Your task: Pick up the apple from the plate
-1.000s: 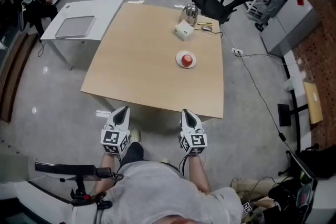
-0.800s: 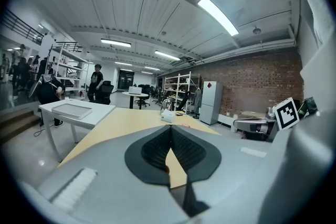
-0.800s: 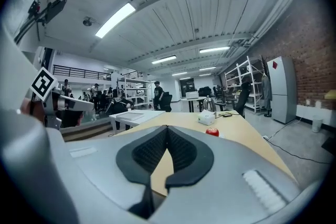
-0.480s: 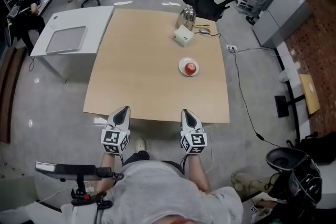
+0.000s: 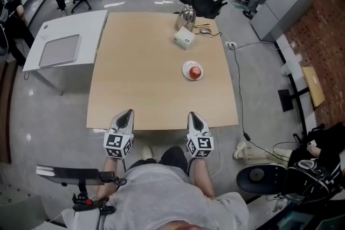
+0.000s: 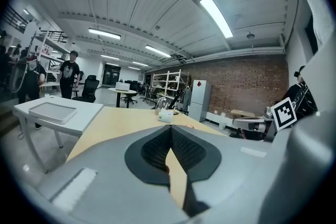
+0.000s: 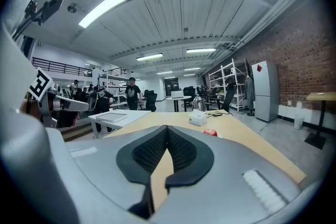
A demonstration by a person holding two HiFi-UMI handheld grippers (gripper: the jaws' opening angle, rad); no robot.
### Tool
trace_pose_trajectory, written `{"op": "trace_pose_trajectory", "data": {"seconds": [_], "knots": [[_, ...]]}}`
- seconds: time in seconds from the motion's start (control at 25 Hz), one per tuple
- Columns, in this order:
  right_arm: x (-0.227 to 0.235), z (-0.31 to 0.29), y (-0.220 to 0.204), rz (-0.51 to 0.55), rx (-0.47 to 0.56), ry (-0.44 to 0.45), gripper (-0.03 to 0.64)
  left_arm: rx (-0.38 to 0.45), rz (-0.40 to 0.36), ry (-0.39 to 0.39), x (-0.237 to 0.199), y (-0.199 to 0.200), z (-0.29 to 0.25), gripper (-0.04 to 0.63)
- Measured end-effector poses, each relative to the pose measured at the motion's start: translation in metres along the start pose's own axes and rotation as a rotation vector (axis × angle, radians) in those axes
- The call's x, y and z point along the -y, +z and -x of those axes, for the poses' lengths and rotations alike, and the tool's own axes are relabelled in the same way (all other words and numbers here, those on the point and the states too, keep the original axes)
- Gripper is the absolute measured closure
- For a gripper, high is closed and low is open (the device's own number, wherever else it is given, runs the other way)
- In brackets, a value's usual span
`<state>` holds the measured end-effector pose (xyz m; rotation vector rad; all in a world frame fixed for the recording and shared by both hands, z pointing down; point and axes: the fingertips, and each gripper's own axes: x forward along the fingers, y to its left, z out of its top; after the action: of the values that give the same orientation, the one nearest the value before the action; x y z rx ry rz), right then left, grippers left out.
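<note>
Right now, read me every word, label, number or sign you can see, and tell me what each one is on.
No readable text in any view.
Left tool, right tool: their square markers are black-and-white patterns, no words.
White box: print, if any, too small to read.
Grey cabinet: red patch, too small to read.

On the surface (image 5: 145,78): 1 apple (image 5: 195,70), 1 plate (image 5: 185,68), 1 white box (image 5: 184,37), 1 metal jug (image 5: 186,13). White side table (image 5: 81,21): 1, carrying 1 grey tray (image 5: 59,50). Grippers: 2, left gripper (image 5: 127,112) and right gripper (image 5: 192,115).
</note>
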<state>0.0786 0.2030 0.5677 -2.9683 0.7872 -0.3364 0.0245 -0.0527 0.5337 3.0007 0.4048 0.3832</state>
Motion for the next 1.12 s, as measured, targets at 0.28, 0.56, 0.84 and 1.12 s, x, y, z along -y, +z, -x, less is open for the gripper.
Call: {"op": "trace_pose_trajectory", "data": {"seconds": [0.28,0.56,0.84,1.12], "knots": [[0.007,0.011,-0.007,-0.001,-0.017,-0.029,0.611,-0.022,0.003,-0.010,0.007,-0.006,0.004,0.577],[0.020,-0.048,-0.013,-0.015,-0.037,-0.052,0.611,-0.056,-0.006,-0.021,-0.028,-0.007,-0.041,0.575],[0.054,-0.098,-0.020,-0.009,-0.066,-0.049,0.611,-0.081,0.001,0.005,-0.042,-0.003,-0.087,0.575],[0.096,-0.147,-0.032,0.027,-0.108,-0.047,0.611,-0.123,0.021,0.025,-0.044,-0.010,-0.128,0.575]]}}
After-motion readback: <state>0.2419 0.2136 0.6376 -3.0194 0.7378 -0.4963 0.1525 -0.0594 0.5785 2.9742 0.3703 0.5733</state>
